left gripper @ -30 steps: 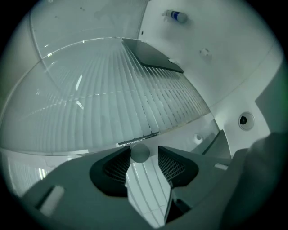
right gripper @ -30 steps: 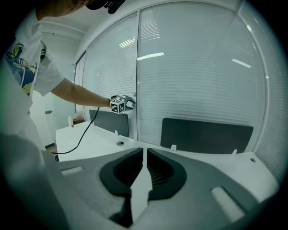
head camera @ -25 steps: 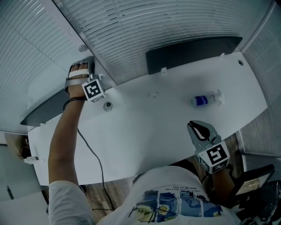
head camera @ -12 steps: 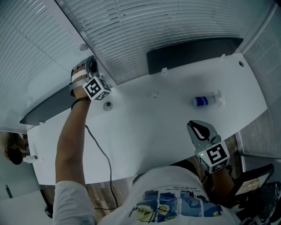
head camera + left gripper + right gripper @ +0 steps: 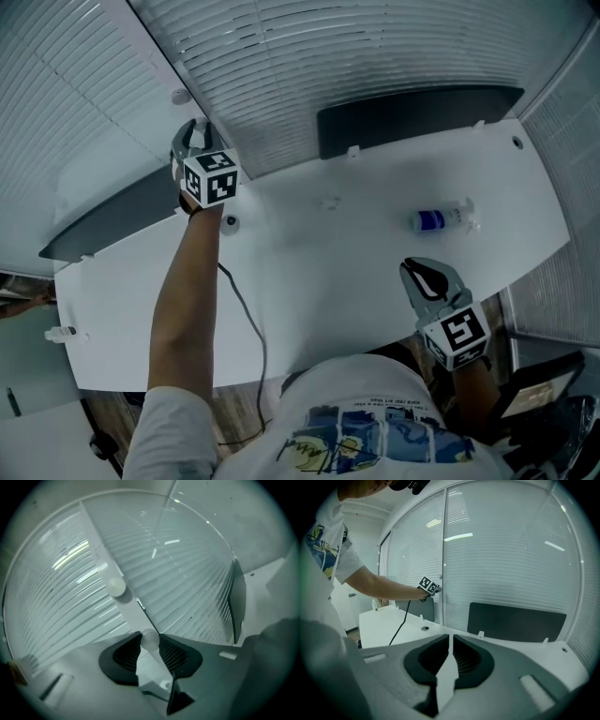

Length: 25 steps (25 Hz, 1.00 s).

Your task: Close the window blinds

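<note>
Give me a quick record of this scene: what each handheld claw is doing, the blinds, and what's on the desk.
Left gripper: closed on a small round white knob on the white window frame post between two blinds
Right gripper: jaws together, empty, low at the white desk's near edge
White slatted blinds: lowered over the glass
On the desk: small clear bottle with a blue label lying on its side; dark panel along the far edge
</note>
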Each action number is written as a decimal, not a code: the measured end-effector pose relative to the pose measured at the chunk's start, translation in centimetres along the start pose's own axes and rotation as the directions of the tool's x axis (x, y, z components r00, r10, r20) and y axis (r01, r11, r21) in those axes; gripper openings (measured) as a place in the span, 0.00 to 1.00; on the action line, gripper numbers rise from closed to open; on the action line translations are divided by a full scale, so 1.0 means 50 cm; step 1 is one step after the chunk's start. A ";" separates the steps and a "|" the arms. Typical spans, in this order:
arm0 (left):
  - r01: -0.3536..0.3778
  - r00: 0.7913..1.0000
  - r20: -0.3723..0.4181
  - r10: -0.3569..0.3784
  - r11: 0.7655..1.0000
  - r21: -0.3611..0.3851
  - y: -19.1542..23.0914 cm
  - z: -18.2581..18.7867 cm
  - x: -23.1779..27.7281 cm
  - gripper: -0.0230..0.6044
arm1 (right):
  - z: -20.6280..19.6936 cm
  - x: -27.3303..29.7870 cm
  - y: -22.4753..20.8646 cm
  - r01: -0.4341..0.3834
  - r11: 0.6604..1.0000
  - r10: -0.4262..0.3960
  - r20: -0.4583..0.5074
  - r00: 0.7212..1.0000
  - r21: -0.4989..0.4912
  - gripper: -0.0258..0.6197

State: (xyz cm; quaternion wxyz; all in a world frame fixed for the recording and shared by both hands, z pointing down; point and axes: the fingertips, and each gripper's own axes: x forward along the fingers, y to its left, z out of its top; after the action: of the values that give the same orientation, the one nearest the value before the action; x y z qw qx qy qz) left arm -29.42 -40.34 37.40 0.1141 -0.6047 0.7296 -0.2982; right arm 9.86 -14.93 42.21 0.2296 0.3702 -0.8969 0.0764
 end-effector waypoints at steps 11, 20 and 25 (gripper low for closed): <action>0.018 1.000 0.008 -0.016 0.895 -0.445 0.015 0.001 -0.016 0.23 | 0.003 0.007 0.003 -0.022 1.000 0.022 0.002 1.000 -0.011 0.07; 0.110 0.994 0.075 -0.085 0.574 -0.811 0.014 -0.009 -0.018 0.23 | 0.003 0.009 0.005 -0.034 0.999 0.034 0.007 0.999 -0.017 0.07; 0.152 0.988 0.120 -0.101 0.423 -0.893 0.019 -0.010 -0.018 0.23 | 0.005 0.012 0.009 -0.041 0.999 0.041 0.007 0.999 -0.018 0.07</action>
State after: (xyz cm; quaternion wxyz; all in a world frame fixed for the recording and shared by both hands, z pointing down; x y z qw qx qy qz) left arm -30.21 -39.25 37.09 -0.2303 -0.6323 0.7258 0.1426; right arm 9.10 -15.06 42.29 0.2278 0.3499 -0.9058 0.0719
